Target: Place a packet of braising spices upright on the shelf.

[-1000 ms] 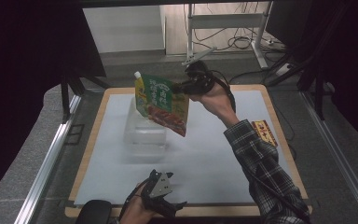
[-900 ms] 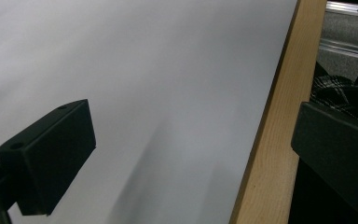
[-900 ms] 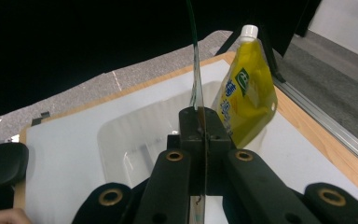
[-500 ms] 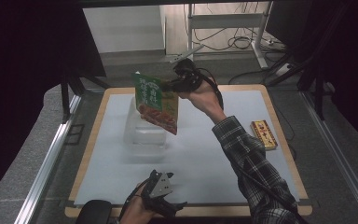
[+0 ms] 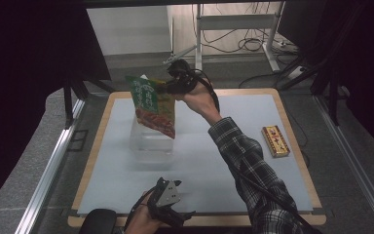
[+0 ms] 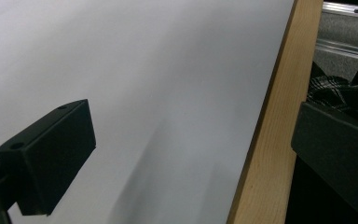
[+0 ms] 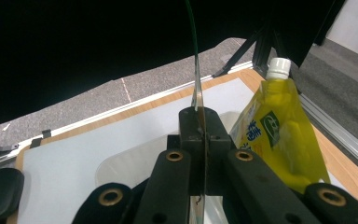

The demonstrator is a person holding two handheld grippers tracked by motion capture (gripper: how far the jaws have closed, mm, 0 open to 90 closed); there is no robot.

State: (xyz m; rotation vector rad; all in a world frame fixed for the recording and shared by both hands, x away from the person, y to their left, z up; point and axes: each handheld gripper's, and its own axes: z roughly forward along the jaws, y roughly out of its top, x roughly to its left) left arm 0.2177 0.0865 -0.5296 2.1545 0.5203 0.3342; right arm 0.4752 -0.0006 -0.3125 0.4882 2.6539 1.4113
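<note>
High view shows my right hand-held gripper (image 5: 168, 87) raised above the far part of the bench (image 5: 233, 190), with its jaws closed tight on the edge of a green and red food pouch (image 5: 153, 105). The pouch hangs in the air, tilted, just over a clear plastic box (image 5: 148, 144) that stands on the white mat. In the right gripper view I see the thin edge of the pouch (image 7: 196, 84) pressed between the two jaws, the clear box (image 7: 135, 158) below them, and a yellow pouch with a white cap (image 7: 279, 130) standing just beside it; I cannot tell if the yellow pouch is inside the box or behind it.

My left hand-held gripper (image 5: 168, 204) rests at the near edge of the bench. In the left gripper view its jaws stand wide apart and hold nothing.

A small red and gold packet (image 5: 275, 141) lies well apart, on the right side of the bench.

I judge the work is about in the middle: the pouch is lifted and brought over the box, but it is not yet lowered in and released. The small packet is untouched and maybe waits for its turn.
</note>
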